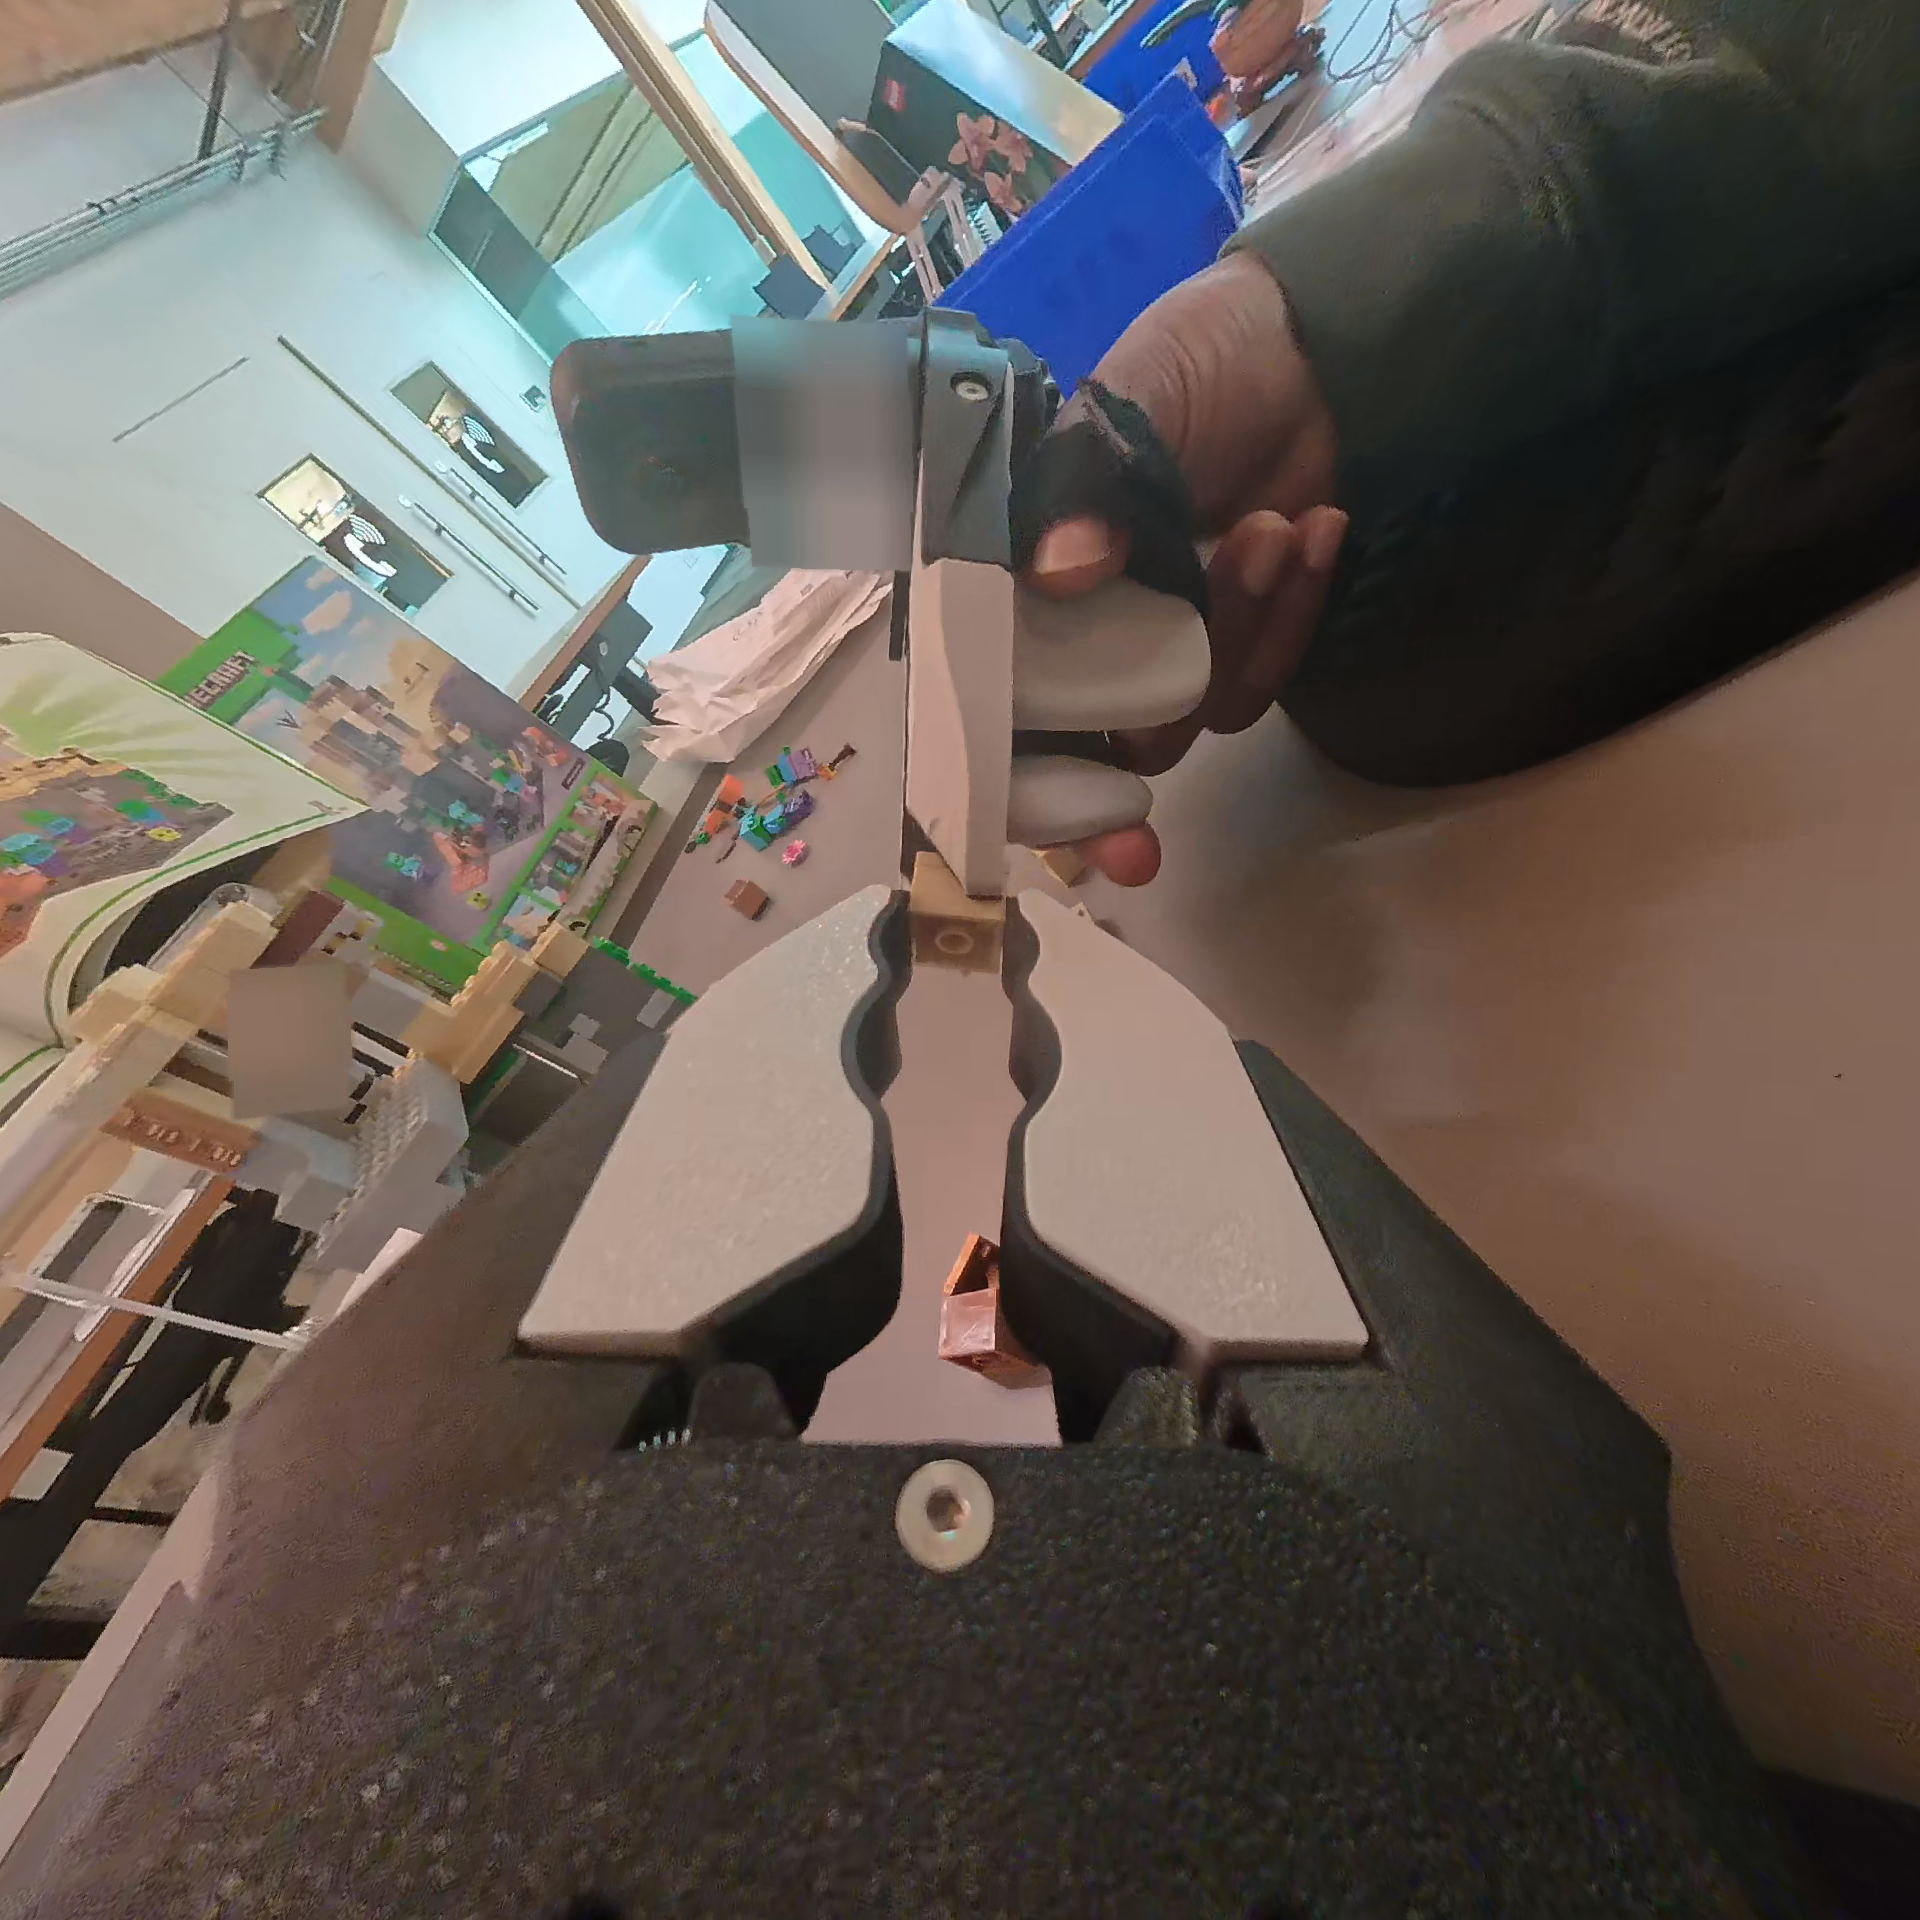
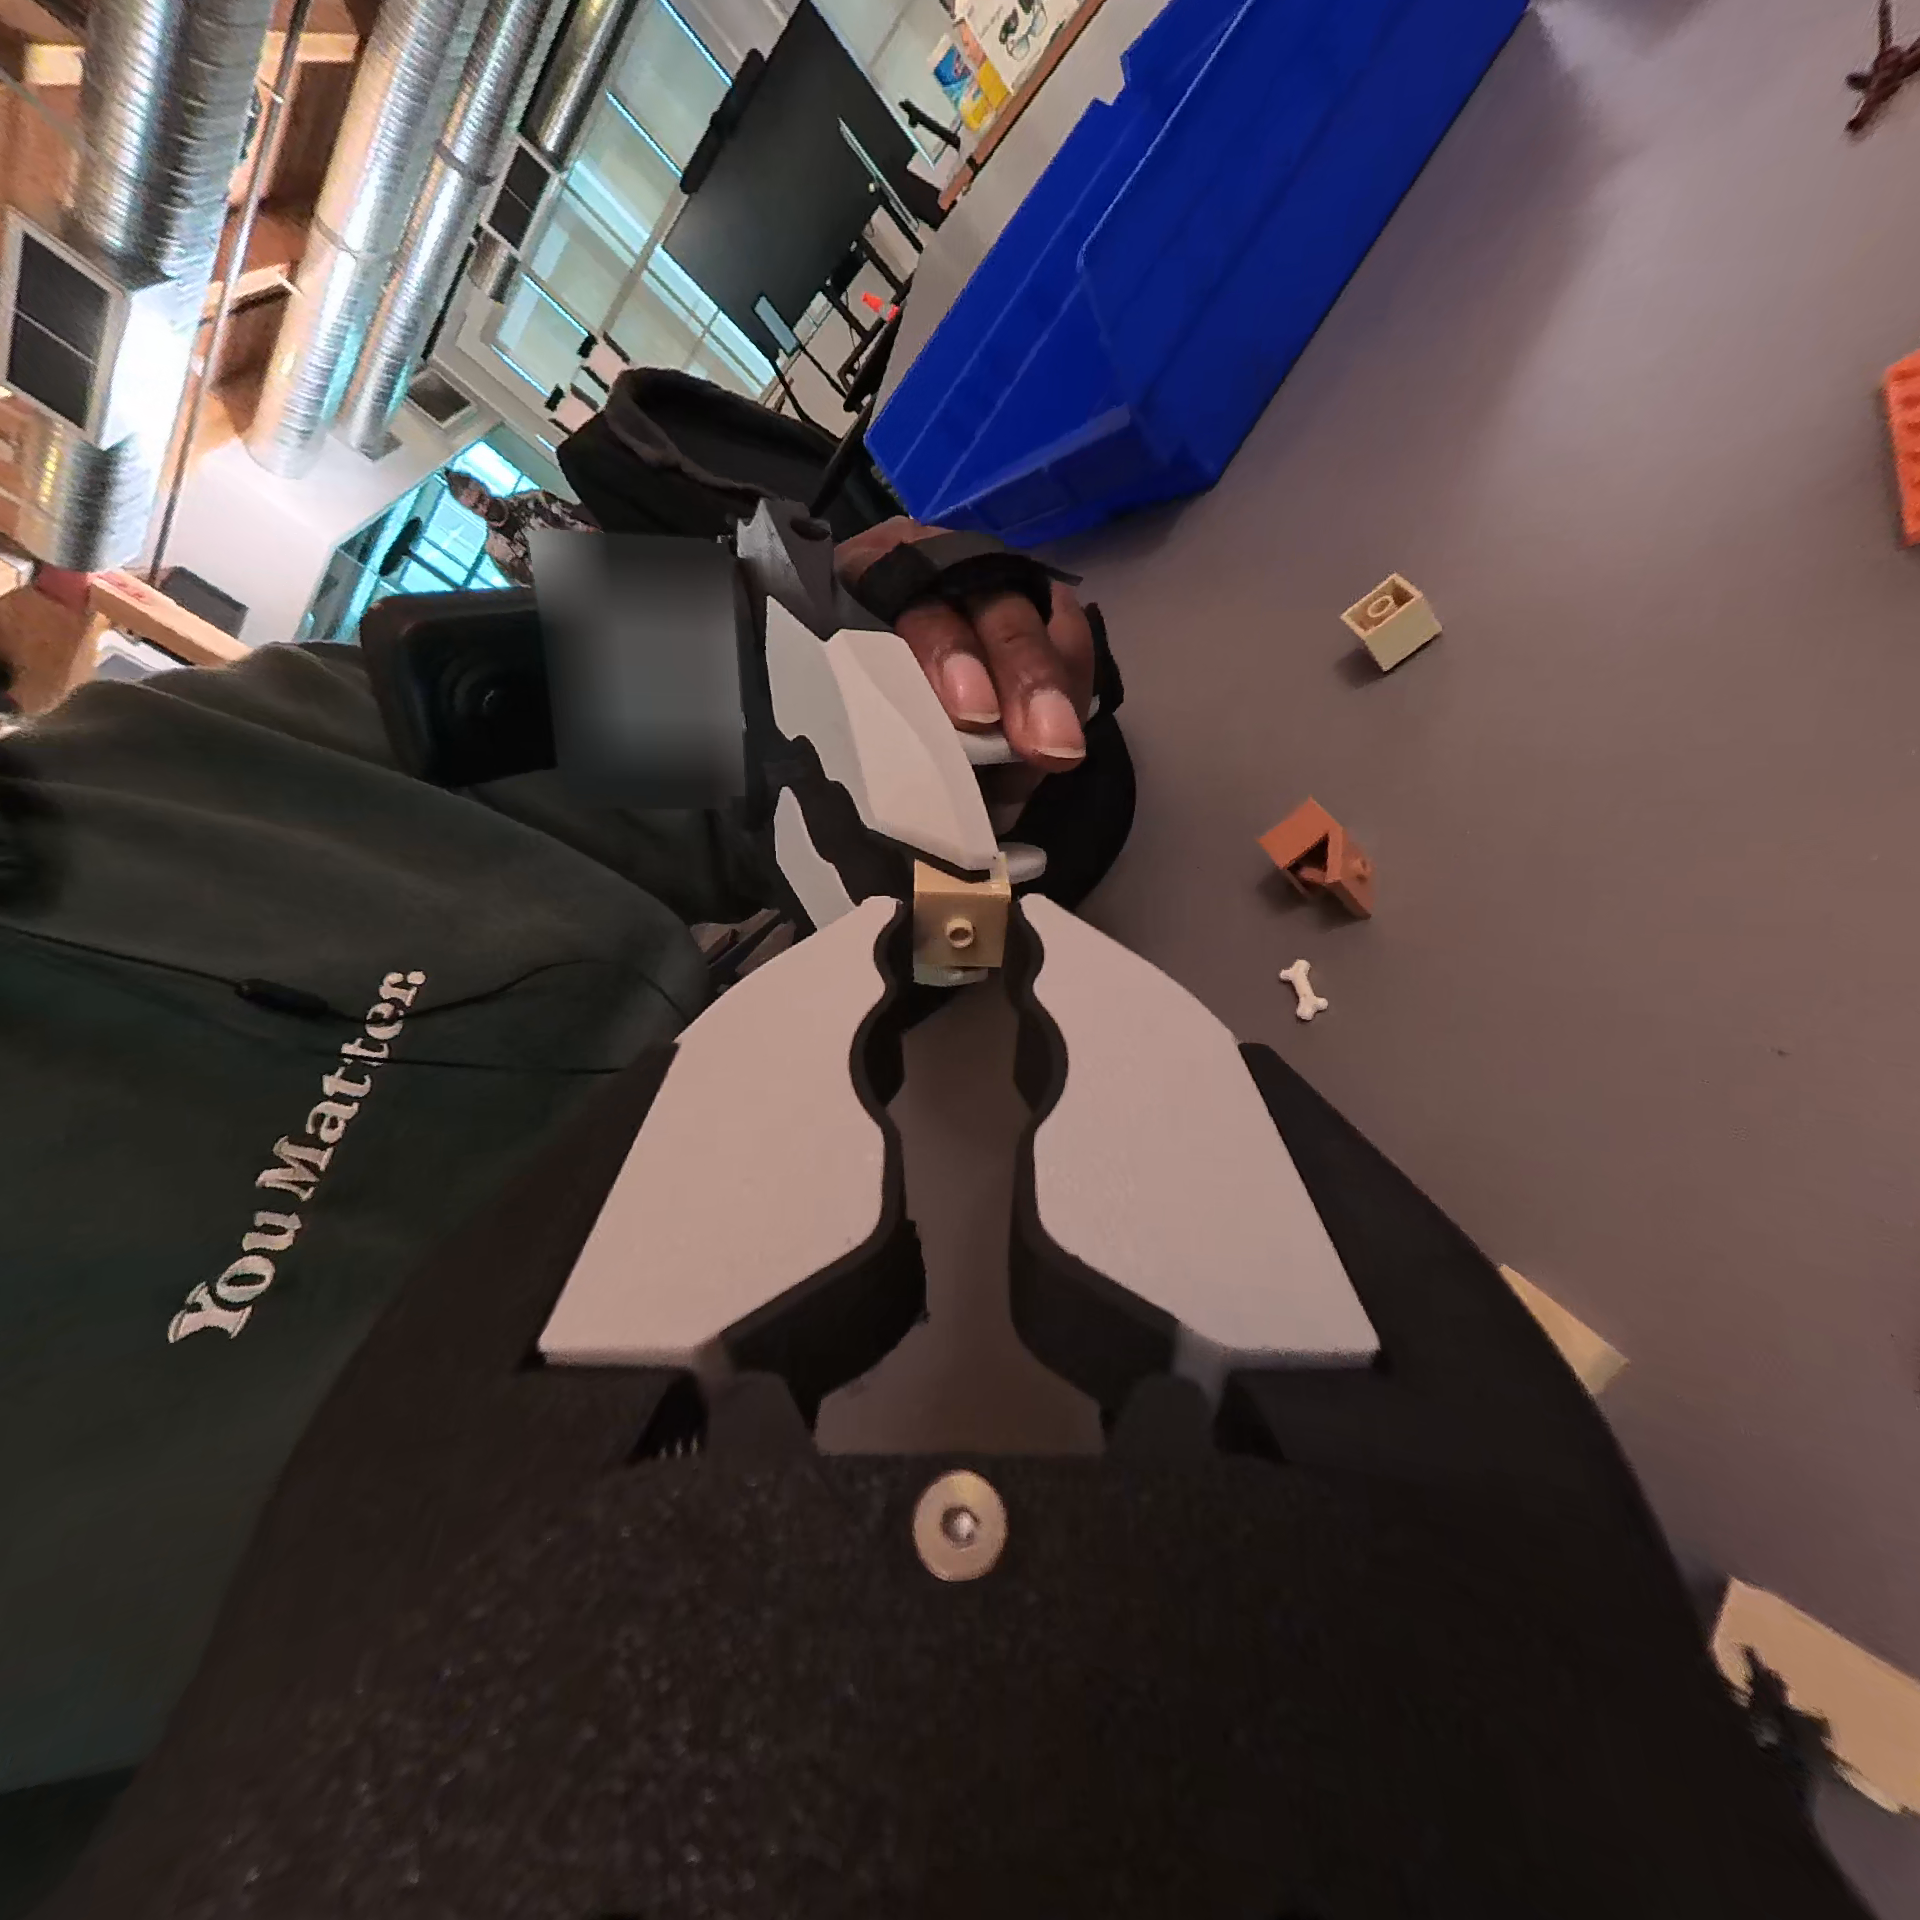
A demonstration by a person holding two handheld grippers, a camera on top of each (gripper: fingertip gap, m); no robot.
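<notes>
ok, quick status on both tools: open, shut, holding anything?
Left tool: shut on the tan brick, held at its tips.
Right tool: shut on the same tan brick, from the opposite side.

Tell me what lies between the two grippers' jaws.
A tan brick: the right gripper and the left gripper both clamp it, seen in both wrist views.

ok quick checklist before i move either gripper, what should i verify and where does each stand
1. Left gripper shut on small tan plastic brick: ok.
2. Right gripper shut on the same brick: ok.
3. Brick lifted off grey table: ok.
4. Whether a second piece is attached to the brick: cannot tell.
5. Loose brown brick and white bone piece apart from both grippers: ok.
</notes>
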